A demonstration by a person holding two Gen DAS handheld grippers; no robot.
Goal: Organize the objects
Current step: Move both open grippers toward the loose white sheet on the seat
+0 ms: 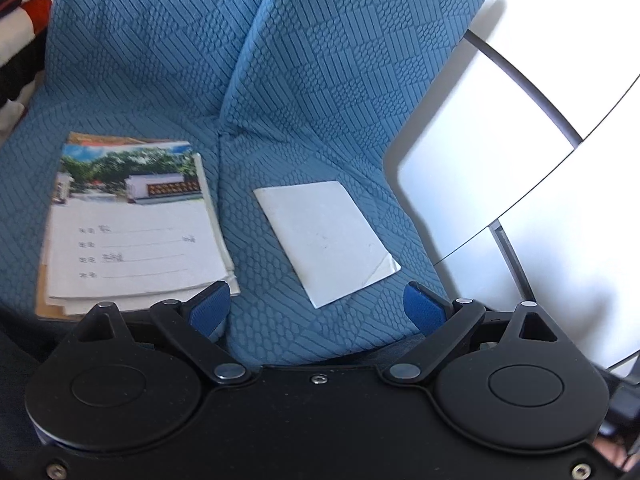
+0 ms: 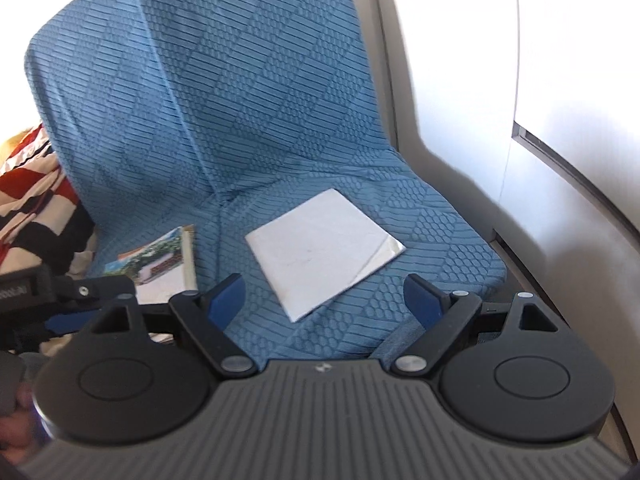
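Your left gripper (image 1: 318, 308) and right gripper (image 2: 325, 298): both wide, holding nothing. Flat white paper booklet (image 2: 322, 250) and photo-covered booklet stack (image 1: 134, 224) on blue textured sofa seat (image 1: 280, 332).

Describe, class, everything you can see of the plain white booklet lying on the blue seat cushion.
The white booklet is a thin, flat rectangle that looks like paper, its cover blank apart from faint specks. One near corner is creased or folded over. It lies flat and skewed on the right-hand blue seat cushion, just right of the seam between the cushions, apart from the stack of notebooks on the left. Only the cushion touches it; neither gripper does.
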